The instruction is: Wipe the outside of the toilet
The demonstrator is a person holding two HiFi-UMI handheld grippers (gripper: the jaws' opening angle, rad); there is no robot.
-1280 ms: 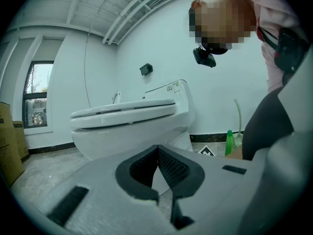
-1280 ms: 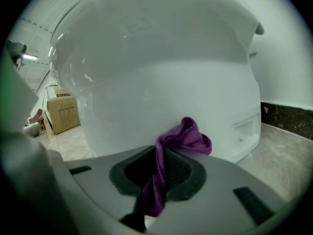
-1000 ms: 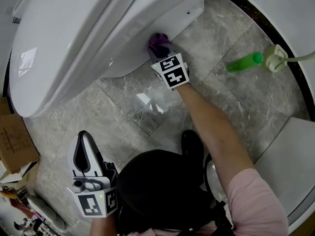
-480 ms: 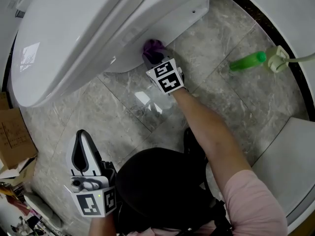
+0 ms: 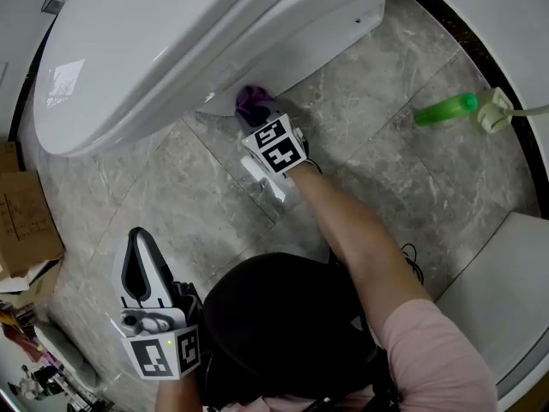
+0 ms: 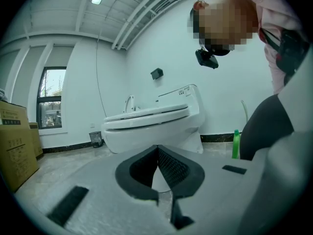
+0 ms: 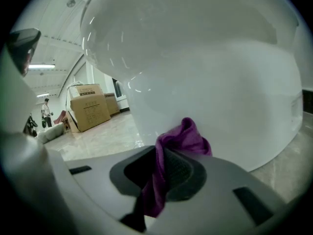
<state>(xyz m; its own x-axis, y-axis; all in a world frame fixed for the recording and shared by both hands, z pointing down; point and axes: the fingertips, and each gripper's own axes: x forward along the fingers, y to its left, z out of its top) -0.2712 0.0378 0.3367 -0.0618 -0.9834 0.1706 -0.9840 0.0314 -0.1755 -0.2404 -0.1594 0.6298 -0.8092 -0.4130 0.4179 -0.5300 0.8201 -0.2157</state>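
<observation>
1. Our right gripper's fingers pinch the purple cloth against the white toilet's low side.
2. Our left gripper's fingers are pressed together, holding nothing.
3. A green bottle lies on the shiny grey marble floor.

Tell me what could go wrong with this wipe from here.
1. Only a small wad of the purple cloth sticks out past the right tool, so its hard tips may scrape the toilet.
2. The cloth trails down between the shut jaws; pressing sideways could pull it free.
3. The wad covers little of the toilet, so patches may get missed.
</observation>
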